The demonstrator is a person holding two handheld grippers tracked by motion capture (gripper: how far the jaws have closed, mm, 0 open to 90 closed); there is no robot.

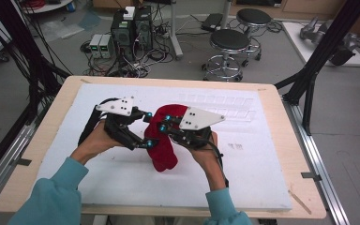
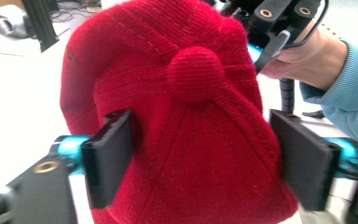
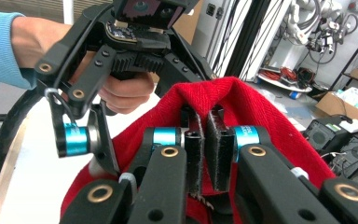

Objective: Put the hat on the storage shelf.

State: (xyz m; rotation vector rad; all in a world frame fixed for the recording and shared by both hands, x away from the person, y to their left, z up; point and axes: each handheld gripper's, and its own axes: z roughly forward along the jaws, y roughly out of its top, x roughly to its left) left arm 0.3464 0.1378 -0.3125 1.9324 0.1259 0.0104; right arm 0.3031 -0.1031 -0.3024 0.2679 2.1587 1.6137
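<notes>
In the high view, I hold my left gripper (image 1: 146, 129) and my right gripper (image 1: 161, 123) close together at the middle of the frame, above the white sheet (image 1: 98, 173) that covers the wooden table (image 1: 37, 140). The red knitted hat (image 1: 164, 152) hangs between them, and its lower part reaches down below both grippers toward the sheet. My left hand (image 1: 93, 143) and my right hand (image 1: 206, 152) come in from the bottom edge, in teal sleeves. Behind the table, in the upper part of the frame, I see two black stools (image 1: 229, 44) on a grey floor, computer boxes (image 1: 131, 28) with many cables, and black frame posts at both sides.

In the left gripper view, the hat (image 2: 186, 116) takes the centre of the frame, with its round pompom (image 2: 196, 74) just above the middle. The jaws of my left gripper (image 2: 200, 158) stand apart, one on each side of the hat, and the fabric bulges between them. My right gripper (image 2: 272, 35) shows in the upper right corner, at the hat's edge.

In the right gripper view, my right gripper (image 3: 204, 154) is clamped on a fold of the hat (image 3: 265, 112); its jaws are nearly together at the lower middle, with red fabric pinched between them. My left gripper (image 3: 95, 126) is at the upper left, just beside the hat. At the upper right I see shelves, boxes and cables of the room.
</notes>
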